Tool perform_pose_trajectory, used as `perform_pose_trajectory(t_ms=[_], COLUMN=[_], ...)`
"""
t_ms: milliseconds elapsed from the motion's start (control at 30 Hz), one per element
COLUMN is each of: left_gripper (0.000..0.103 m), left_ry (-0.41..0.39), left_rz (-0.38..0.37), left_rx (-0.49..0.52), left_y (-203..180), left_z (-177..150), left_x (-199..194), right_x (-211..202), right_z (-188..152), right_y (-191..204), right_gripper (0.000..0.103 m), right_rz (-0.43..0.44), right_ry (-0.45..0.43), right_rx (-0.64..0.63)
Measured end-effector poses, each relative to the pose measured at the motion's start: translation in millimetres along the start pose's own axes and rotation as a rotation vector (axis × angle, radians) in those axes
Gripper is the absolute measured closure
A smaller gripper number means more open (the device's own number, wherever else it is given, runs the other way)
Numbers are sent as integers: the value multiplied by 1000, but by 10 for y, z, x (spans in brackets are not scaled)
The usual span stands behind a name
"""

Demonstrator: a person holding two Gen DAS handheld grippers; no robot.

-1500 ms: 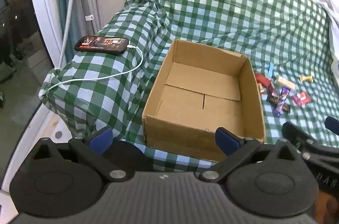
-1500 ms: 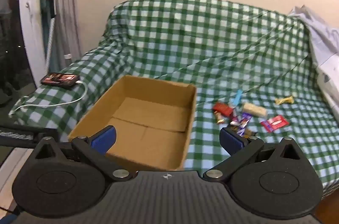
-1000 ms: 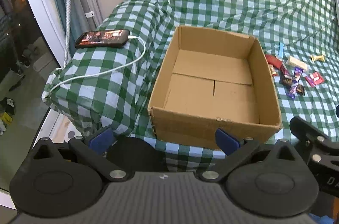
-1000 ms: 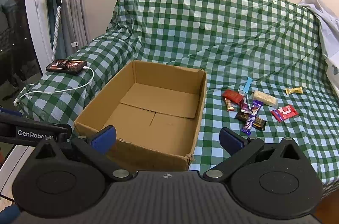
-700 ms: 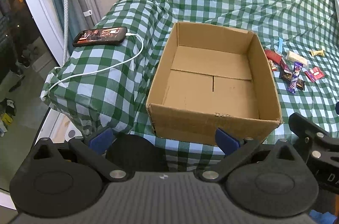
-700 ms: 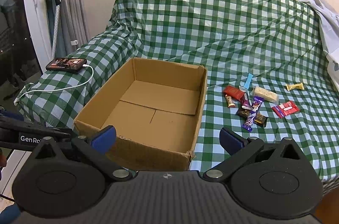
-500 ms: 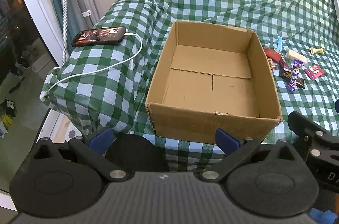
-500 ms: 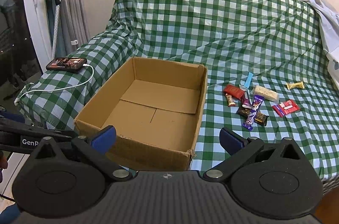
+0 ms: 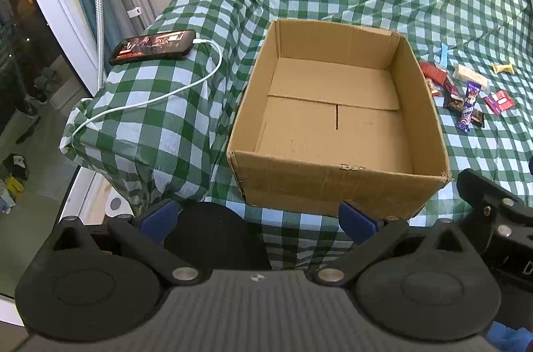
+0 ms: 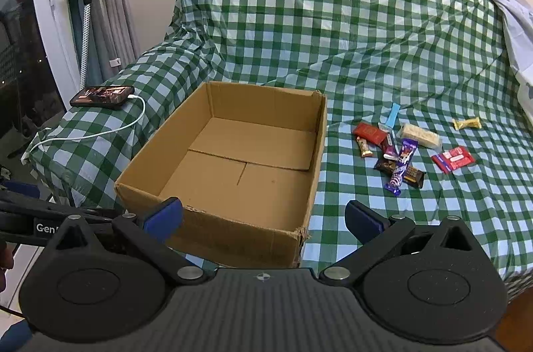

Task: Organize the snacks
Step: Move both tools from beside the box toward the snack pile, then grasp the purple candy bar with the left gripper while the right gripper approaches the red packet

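Note:
An empty brown cardboard box (image 9: 336, 175) (image 10: 220, 232) sits on a sofa covered in green checked cloth. Several small wrapped snacks (image 10: 401, 152) (image 9: 466, 99) lie on the seat to the right of the box: a red pack (image 10: 369, 132), a purple bar (image 10: 401, 167), a white bar (image 10: 420, 135), a red wafer (image 10: 453, 159), a gold candy (image 10: 467, 123) and a blue stick (image 10: 392, 114). My left gripper (image 9: 256, 218) is open and empty, in front of the box's near wall. My right gripper (image 10: 265, 217) is open and empty, in front of the box's near right corner.
A black phone (image 9: 153, 47) (image 10: 102, 96) with a white charging cable (image 9: 150, 100) lies on the sofa's left armrest. A lamp stand (image 10: 85, 19) and curtains are at the left by a glass door. White cloth (image 10: 513, 29) hangs over the sofa's right end.
Both grippers drew back and rose slightly at first, so the box and snacks show more fully; over the last half second the views hardly shift. Both stay open and empty.

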State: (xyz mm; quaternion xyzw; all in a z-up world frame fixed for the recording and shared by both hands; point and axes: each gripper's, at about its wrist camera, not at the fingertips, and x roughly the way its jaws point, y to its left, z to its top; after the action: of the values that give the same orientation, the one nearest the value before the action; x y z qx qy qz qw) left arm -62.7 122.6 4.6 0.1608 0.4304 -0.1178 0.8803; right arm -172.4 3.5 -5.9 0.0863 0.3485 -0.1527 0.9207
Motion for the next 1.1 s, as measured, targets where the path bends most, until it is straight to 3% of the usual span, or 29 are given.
perform_pose_trajectory(t_ms=[400, 700, 1100], left_gripper=[0, 0, 0], left_ry=[47, 39, 22], left_rz=[14, -32, -99], left_rx=[71, 162, 265], left_y=[-298, -880, -1741], left_z=[141, 461, 942], left_x=[157, 265, 551], right_x=[204, 270, 675], right_z=[32, 55, 72], right_y=[-472, -1371, -2366], right_gripper=[0, 0, 0], right_rz=[-2, -154, -273], right_ry=[-43, -104, -47], right_rx=[160, 372, 557])
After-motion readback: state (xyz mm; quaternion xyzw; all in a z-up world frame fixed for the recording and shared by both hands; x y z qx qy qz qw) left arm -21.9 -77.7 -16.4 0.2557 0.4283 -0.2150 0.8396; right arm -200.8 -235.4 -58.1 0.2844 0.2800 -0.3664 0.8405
